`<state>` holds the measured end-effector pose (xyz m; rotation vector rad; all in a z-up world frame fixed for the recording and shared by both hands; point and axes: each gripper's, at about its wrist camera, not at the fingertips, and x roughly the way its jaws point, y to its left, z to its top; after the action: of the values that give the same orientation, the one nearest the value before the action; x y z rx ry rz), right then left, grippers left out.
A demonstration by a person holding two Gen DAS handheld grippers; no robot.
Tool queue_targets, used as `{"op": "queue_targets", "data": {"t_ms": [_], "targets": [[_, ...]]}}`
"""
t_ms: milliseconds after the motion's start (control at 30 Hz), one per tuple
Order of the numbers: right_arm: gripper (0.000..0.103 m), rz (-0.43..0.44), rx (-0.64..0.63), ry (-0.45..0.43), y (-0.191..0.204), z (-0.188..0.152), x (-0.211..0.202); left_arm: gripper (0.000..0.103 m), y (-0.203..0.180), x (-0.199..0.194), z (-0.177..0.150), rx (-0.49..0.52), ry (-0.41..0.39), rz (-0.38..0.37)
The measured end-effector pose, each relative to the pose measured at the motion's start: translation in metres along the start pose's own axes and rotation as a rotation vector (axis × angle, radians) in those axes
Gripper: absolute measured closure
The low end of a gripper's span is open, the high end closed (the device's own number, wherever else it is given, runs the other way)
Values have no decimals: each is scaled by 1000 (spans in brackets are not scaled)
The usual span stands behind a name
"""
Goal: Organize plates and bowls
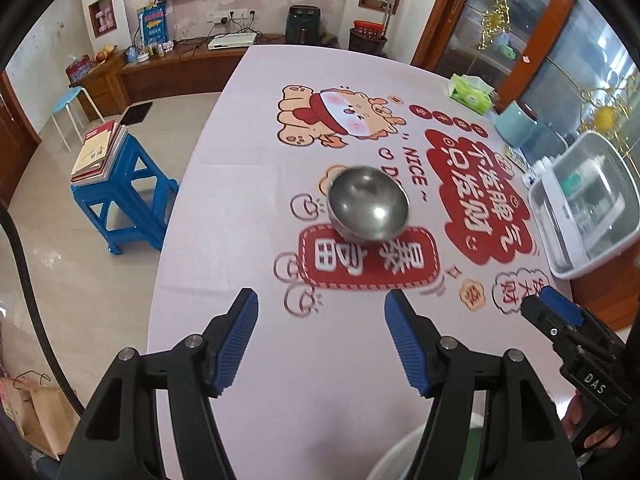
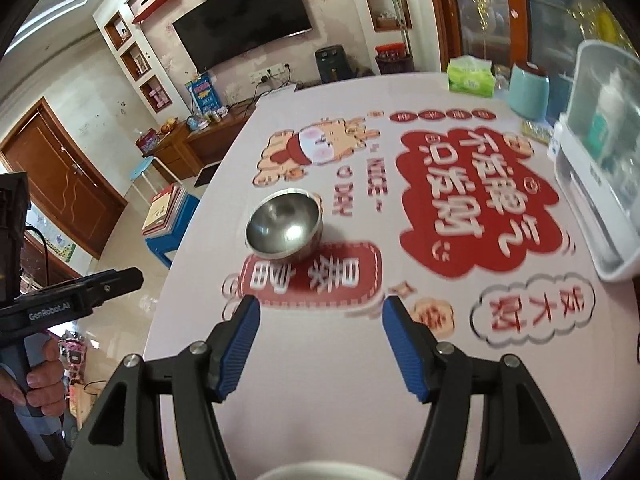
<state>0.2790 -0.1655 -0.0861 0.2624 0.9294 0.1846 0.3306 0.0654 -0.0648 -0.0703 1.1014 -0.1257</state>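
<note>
Left wrist view: steel bowl (image 1: pixel 368 204) upright on printed tablecloth (image 1: pixel 248 152).
Left of bowl, blue stool (image 1: pixel 124 200); nearer than bowl, left gripper (image 1: pixel 320 334) gaping, empty; right gripper (image 2: pixel 320 338) likewise wide, holding nothing; right of bowl, white box (image 1: pixel 588 216).

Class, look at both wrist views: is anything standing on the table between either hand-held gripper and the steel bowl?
Nothing visible does. Only bare printed tablecloth lies between the open left hand-held gripper and the steel bowl, and likewise ahead of the open right hand-held gripper.
</note>
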Motion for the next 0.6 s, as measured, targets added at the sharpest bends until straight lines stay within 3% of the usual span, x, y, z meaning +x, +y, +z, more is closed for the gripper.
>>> {"op": "queue_targets", "data": {"t_ms": [300, 600], "targets": [[39, -59, -39, -67, 20, 41, 29, 38, 10, 31, 46, -19, -51, -63], [39, -98, -89, -120, 35, 53, 71, 38, 9, 76, 58, 1, -47, -112]]}}
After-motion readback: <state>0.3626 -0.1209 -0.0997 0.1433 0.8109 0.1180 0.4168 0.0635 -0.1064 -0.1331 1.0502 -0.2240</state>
